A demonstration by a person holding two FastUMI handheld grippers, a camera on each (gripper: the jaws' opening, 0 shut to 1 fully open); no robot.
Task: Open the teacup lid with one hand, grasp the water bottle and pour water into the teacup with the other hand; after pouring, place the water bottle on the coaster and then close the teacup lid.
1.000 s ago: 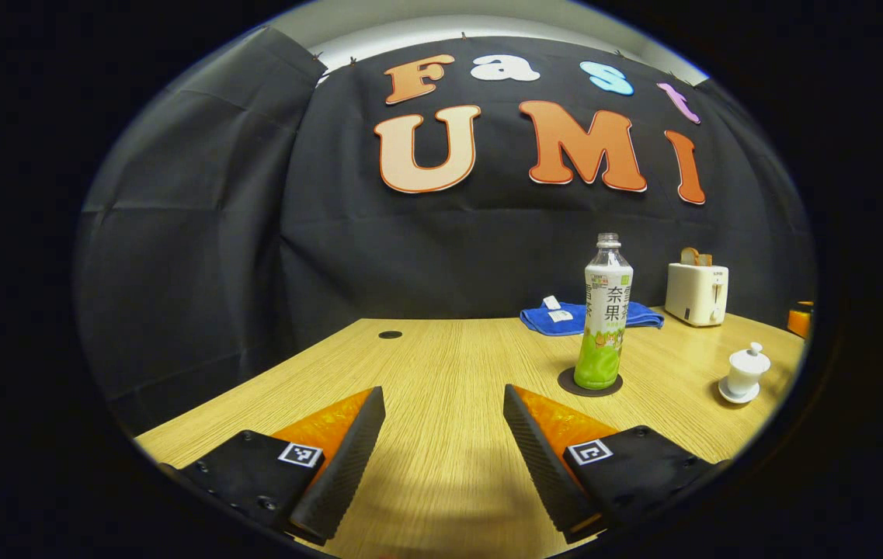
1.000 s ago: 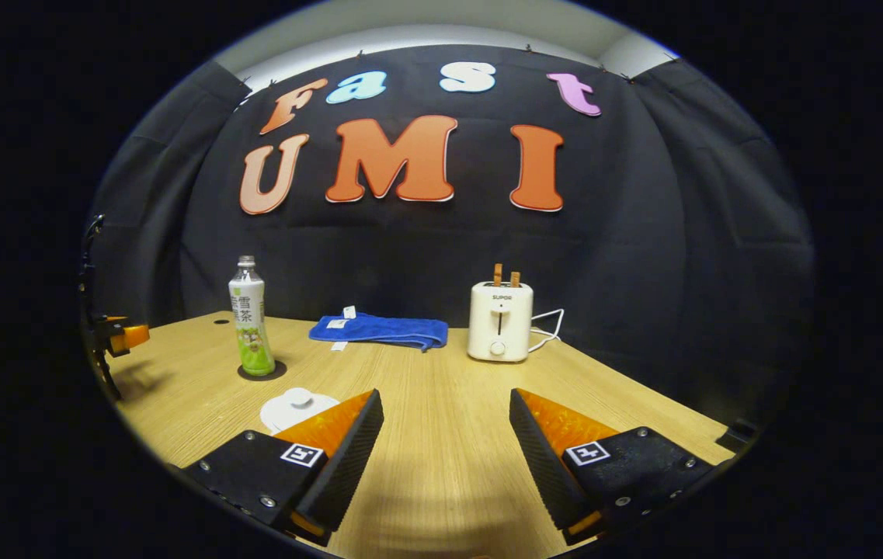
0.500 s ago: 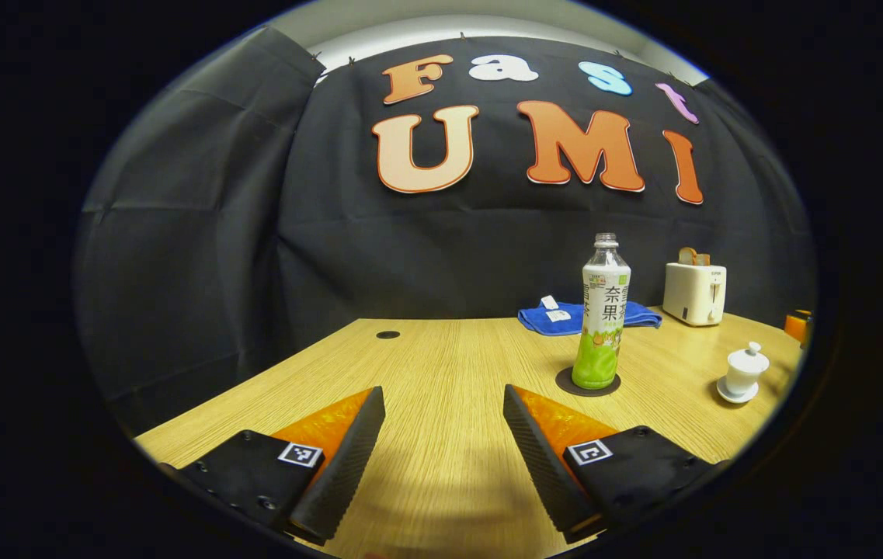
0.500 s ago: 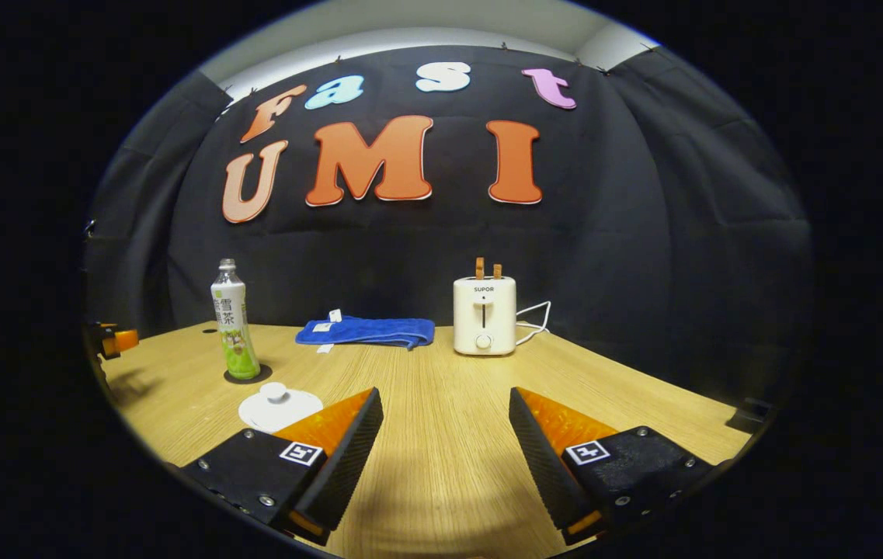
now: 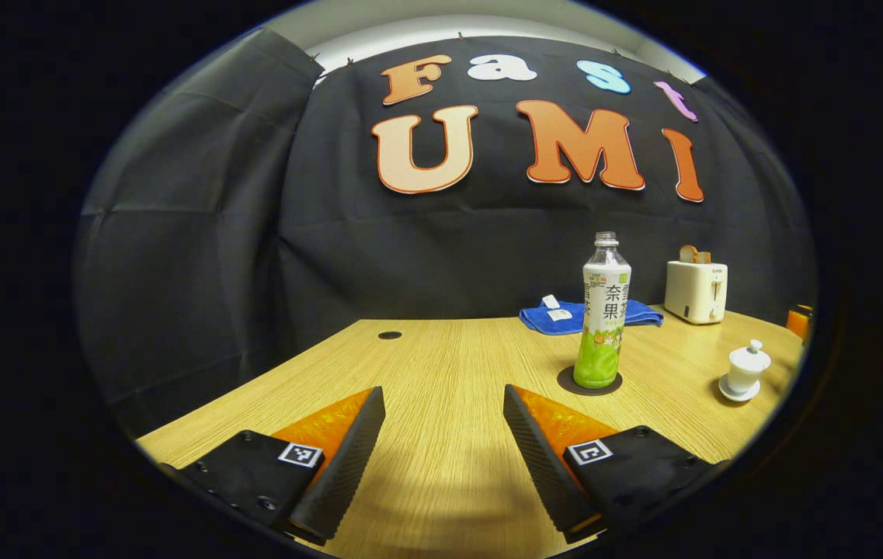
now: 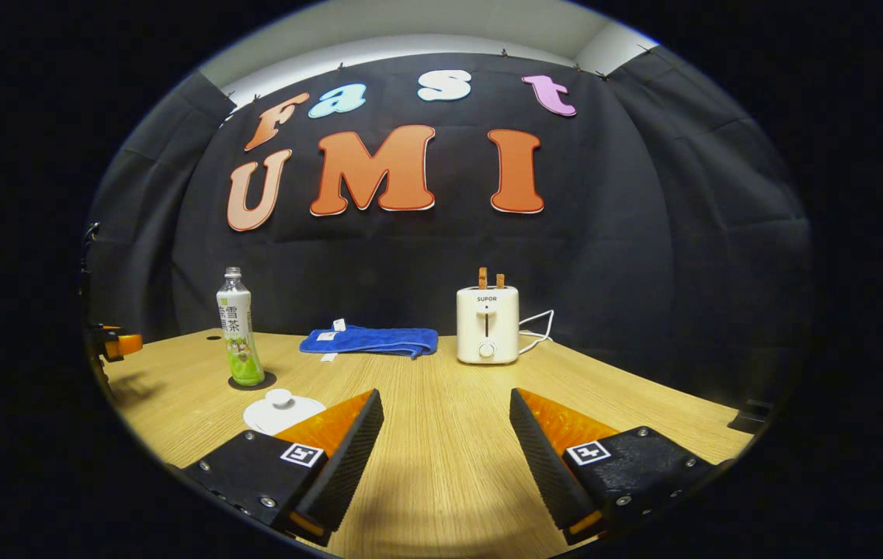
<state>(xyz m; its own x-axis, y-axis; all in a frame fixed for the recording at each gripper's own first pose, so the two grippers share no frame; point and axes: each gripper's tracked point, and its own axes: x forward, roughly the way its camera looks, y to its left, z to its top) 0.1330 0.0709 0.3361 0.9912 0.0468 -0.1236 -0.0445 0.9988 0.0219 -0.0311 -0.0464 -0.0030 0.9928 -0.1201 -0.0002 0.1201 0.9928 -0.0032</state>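
Teacup (image 5: 745, 369), lid on, stands on its saucer at the counter's (image 5: 441, 365) right side. Bottle (image 5: 603, 318) stands upright on a dark coaster (image 5: 589, 383), near the teacup. Left tongs (image 5: 441, 435) and right tongs (image 6: 445, 439) hover spread, holding nothing. Behind: blue towel (image 6: 370, 341), toaster (image 6: 487, 324).

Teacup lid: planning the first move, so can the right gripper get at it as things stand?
Probably yes. The teacup lid sits uncovered just ahead-left of the right gripper, jaws open; the water bottle stands farther back.
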